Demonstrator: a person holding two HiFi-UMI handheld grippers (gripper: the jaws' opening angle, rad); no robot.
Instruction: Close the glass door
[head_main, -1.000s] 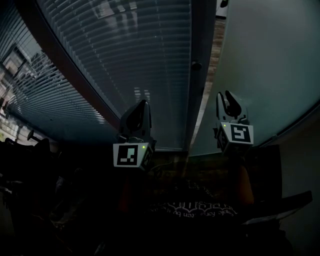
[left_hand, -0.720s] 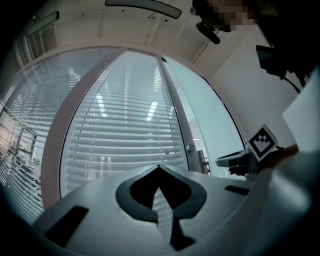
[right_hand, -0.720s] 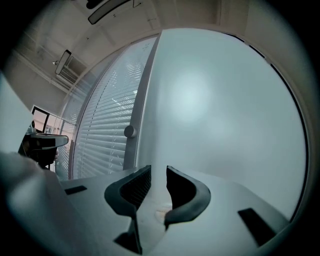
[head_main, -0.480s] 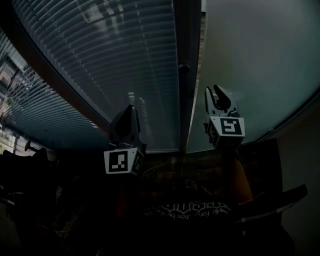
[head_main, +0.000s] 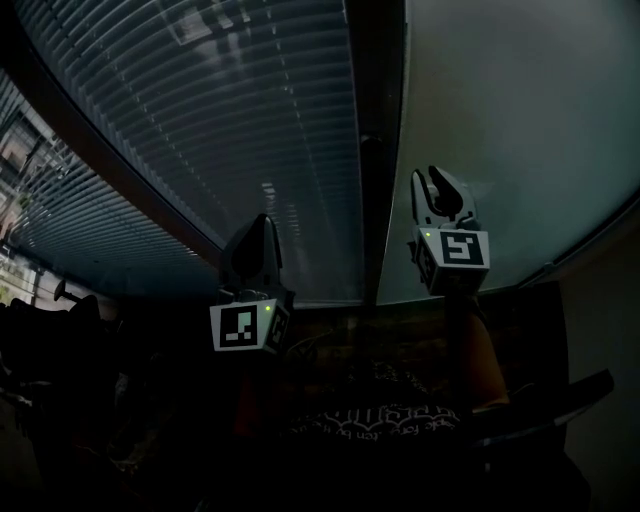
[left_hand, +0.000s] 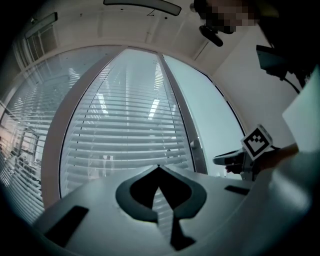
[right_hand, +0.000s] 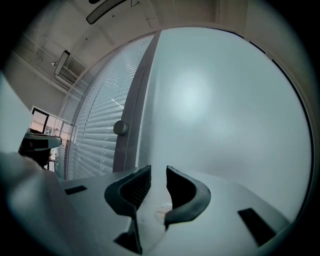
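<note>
Left tongs (head_main: 266, 220): pressed together, the tips meeting in a point with nothing between them. They are held upright in mid-air and aimed at the slatted pane.

Right tongs (head_main: 428, 177): spread a little, with a narrow gap between the ribbed pads (right_hand: 136, 189) and nothing in it. They are held higher than the left tongs and off to their right.

Glass door (head_main: 520, 130): a pale frosted pane straight ahead of the right tongs, filling most of the right gripper view. Its edge runs just left of the right tongs, close against the dark post. Whether the tips touch the glass cannot be told.

Dark post (head_main: 375, 220): an upright strip ahead of both tongs and between them. Only a thin pale line separates it from the door's edge, high up in the head view.

Knob (head_main: 368, 138): small and round, on the dark post. It sits above and left of the right tongs' tips, and above and right of the left tongs.

Slatted blinds (head_main: 240, 120): horizontal slats ahead of and above the left tongs. They run from the dark post leftward to a broad brown frame (head_main: 110, 170).

Left cube (head_main: 248, 327): at the base of the left tongs, with a small green light lit.

Right cube (head_main: 462, 252): at the base of the right tongs, with a green light lit.

Forearm (head_main: 482, 365): dim, directly below the right cube.
</note>
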